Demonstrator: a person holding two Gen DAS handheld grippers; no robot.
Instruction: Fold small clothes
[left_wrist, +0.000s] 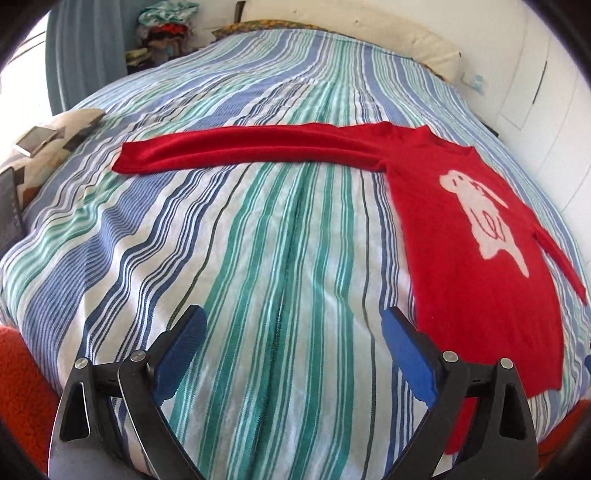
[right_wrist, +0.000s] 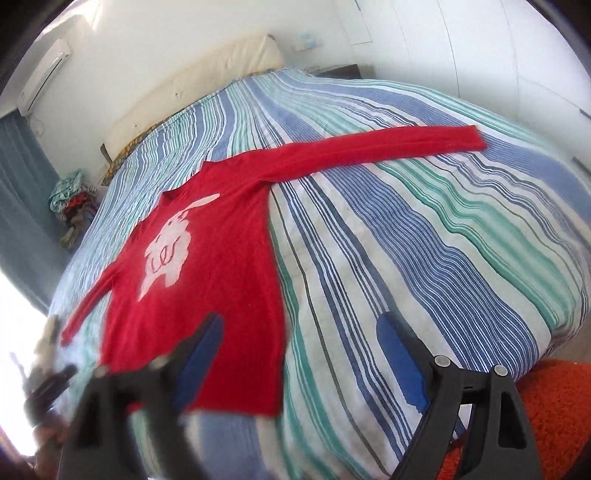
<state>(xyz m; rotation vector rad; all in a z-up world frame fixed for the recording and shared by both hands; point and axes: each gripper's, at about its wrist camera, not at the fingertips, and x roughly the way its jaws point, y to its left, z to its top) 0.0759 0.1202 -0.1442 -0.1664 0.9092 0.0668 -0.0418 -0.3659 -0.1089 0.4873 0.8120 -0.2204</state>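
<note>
Nearest the lenses: left claw (left_wrist: 293, 334), blue-padded, jaws spread wide, nothing between them; it hangs over bare bedcover just short of the garment's hem, which lies off its right finger. Right claw (right_wrist: 299, 341), likewise released and empty, its left finger blurred and set over the hem's lower corner, its right finger over bare stripes.

Item 1. Red sweater (left_wrist: 472, 236), small, long-sleeved, pale animal motif on the chest. Lies flat, face up, on the bed; hem toward the claws, neck away. Ahead and to the right of the left claw; ahead and to the left of the right claw.

Item 2. Left sleeve (left_wrist: 236, 151), stretched straight out, well beyond the left claw and across its whole view.

Item 3. Right sleeve (right_wrist: 373, 146), stretched out beyond the right claw toward its far right.

Item 4. Striped bedcover (left_wrist: 258, 258), blue, green and white, carrying the garment.

Item 5. Far side: pale headboard (right_wrist: 192, 77); heap of clothes (left_wrist: 166, 29) on the floor beyond the bed.

Progress, as judged: garment spread and smoothed, no fold yet made. Left to do: both sleeves brought in over the body, sides turned in, hem brought up toward the neck.
</note>
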